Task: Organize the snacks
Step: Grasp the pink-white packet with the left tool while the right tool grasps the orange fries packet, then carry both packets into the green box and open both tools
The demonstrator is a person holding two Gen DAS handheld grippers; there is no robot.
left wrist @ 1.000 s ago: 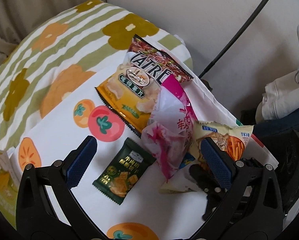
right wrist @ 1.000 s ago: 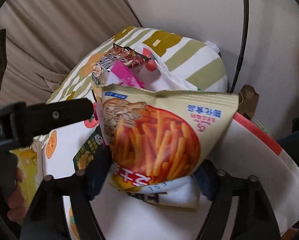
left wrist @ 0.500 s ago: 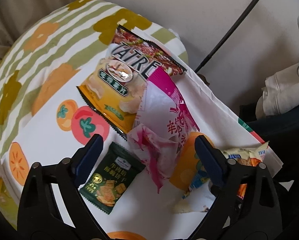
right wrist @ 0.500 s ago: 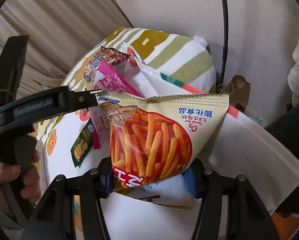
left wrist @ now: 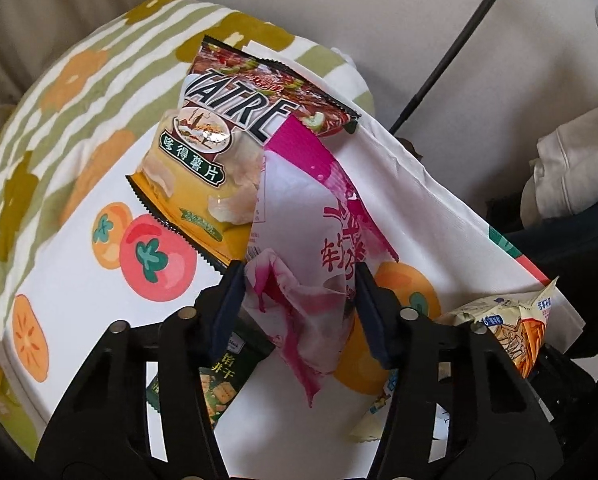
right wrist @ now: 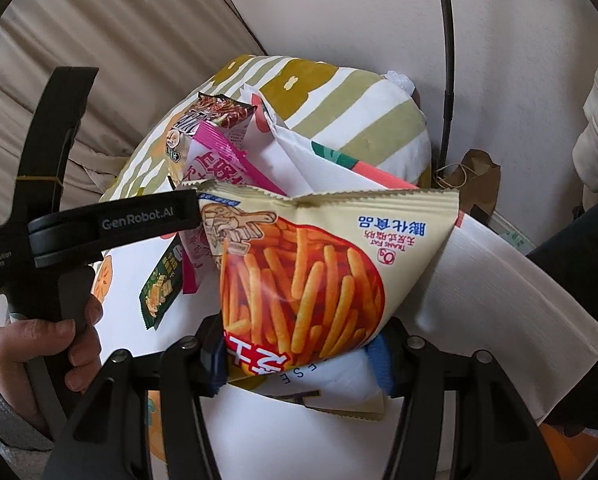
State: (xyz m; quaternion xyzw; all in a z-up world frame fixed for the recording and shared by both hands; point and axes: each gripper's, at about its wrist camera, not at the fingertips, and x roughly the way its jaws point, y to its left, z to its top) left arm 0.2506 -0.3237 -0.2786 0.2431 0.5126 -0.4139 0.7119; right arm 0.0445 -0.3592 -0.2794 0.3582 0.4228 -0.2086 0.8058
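Two grippers, two snack bags above the persimmon-print cloth [left wrist: 79, 304].
Your left gripper [left wrist: 299, 304] has just been closing its jaws onto the pink bag [left wrist: 299, 240]; your right gripper [right wrist: 299, 356] clamps the fries bag [right wrist: 299, 280]. Both are light, crinkly, crushable: hold crimped edges.

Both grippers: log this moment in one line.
left gripper: just closed on pink packet | right gripper: shut on fries bag

A green-striped floral cushion [left wrist: 79, 92] is lying across the upper left of the frame, a beige curtain [right wrist: 111, 40] hanging behind it. A black cable [right wrist: 445, 60] is running down the pale wall [left wrist: 379, 20], with a brown paper bag [right wrist: 479, 180] sitting at its foot, right of centre.
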